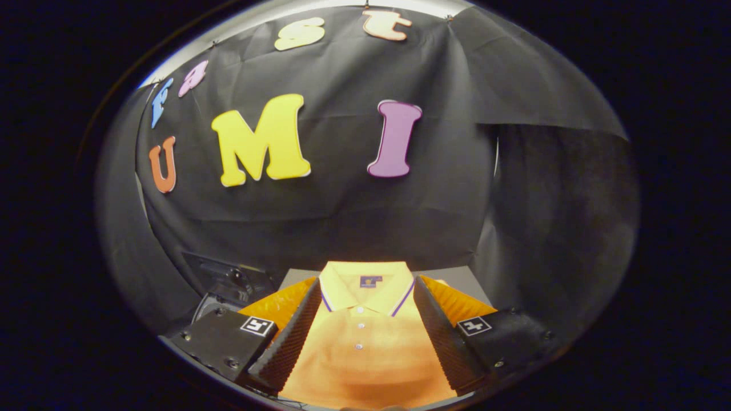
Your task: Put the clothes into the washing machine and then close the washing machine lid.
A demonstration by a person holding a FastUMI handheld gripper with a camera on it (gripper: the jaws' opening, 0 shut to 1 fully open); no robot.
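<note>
The task is sitting at its very start, as far as can be judged: the one garment in view, an orange polo shirt, is lying flat and spread on the grey tabletop, collar pointing away from the camera, with nothing lifted or gathered yet. Everything is left to do: grasping the shirt, carrying it to the washing machine, dropping it in and shutting the lid.

The gripper is hovering over the shirt with its fingers spread wide apart and released, holding nothing. The shirt's button placket and collar are showing in the gap between the fingers, and the sleeves are reaching out beyond them on either side. Whether the fingertips are touching the cloth or hanging just above it is hard to tell from this angle.

Counting what is showing: one shirt, with three small buttons down its front and one small label inside the collar; two fingers, each carrying one square marker on its mount. A dark object is sitting just past the tabletop's far left corner; it may be the washing machine, but it is too dim to say.
</note>
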